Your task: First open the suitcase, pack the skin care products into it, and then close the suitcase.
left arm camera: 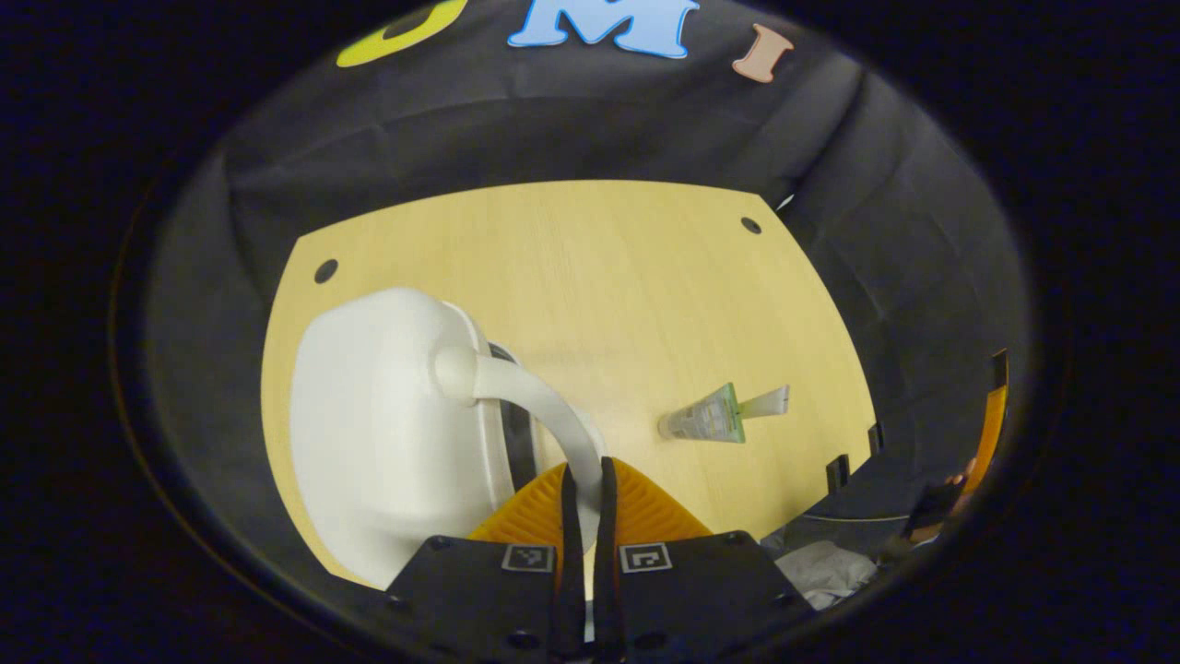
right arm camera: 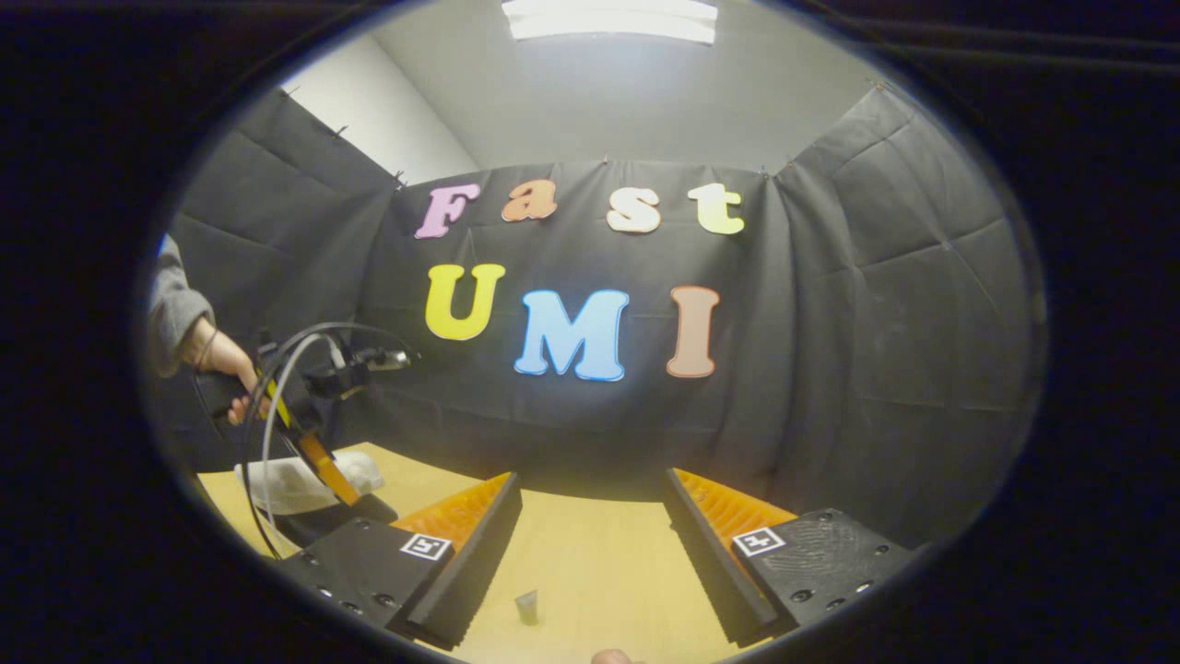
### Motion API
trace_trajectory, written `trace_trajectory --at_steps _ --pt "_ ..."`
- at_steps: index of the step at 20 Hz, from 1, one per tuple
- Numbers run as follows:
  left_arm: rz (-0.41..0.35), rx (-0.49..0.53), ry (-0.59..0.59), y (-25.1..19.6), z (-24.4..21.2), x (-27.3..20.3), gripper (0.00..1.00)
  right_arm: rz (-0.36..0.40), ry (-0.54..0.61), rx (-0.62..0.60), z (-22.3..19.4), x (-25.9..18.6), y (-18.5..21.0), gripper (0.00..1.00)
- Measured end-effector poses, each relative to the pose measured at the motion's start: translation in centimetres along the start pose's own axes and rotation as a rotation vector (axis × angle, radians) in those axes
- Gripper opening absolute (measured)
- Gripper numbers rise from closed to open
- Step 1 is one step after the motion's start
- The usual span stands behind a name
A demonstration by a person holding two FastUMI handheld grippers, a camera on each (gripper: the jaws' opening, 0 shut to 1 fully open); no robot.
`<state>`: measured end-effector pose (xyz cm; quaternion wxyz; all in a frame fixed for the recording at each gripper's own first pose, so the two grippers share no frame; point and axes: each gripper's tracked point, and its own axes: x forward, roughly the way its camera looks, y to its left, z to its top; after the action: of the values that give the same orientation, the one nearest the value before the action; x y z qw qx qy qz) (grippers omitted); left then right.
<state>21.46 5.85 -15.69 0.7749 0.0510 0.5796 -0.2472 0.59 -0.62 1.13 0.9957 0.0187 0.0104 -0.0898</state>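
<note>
In the left gripper view, the left gripper point(left arm camera: 584, 489) sits at the 6 o'clock edge of the picture. Its two fingers are pressed together on the white handle point(left arm camera: 530, 397) of the suitcase point(left arm camera: 387, 433), so the gripper is closed on this handle. The handle curves up toward 10 o'clock and joins the white hard shell of the suitcase. The suitcase stands on the wooden table point(left arm camera: 599, 267) at about 8 o'clock from the centre, and a dark gap shows along its edge beside the handle. A small tube point(left arm camera: 724, 415) of skin care product lies flat on the table at about 4 o'clock, well apart from the suitcase, with its cap end pointing toward the suitcase.

In the right gripper view, the right gripper point(right arm camera: 595, 544) is at 6 o'clock with its fingers spread wide, holding nothing. Between them, near the bottom edge, a small grey object point(right arm camera: 526, 608) stands on the table point(right arm camera: 599, 563); it is too small to tell what it is. At 9 o'clock a hand point(right arm camera: 217, 360) in a grey sleeve point(right arm camera: 171, 309) holds the other gripper point(right arm camera: 318, 461) above the white suitcase point(right arm camera: 295, 480).
</note>
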Motion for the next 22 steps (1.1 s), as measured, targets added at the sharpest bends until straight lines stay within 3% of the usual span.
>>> trace_trajectory --at_steps 7,13,19,22 --pt "-0.017 -0.023 -0.058 12.4 2.8 -9.6 0.12 -0.182 0.038 -0.019 0.0 0.5 1.0 0.94" --pt "0.134 -0.008 -0.068 28.0 1.7 -12.3 0.12 -0.311 0.051 -0.011 1.1 0.8 2.1 0.94" --pt "0.393 -0.020 -0.027 45.8 -2.4 -8.0 0.12 -0.374 0.079 -0.013 1.5 1.4 2.5 0.94" --pt "0.453 -0.061 0.010 52.8 -4.9 -4.9 0.11 -0.391 0.105 -0.032 1.3 1.6 2.9 0.94"
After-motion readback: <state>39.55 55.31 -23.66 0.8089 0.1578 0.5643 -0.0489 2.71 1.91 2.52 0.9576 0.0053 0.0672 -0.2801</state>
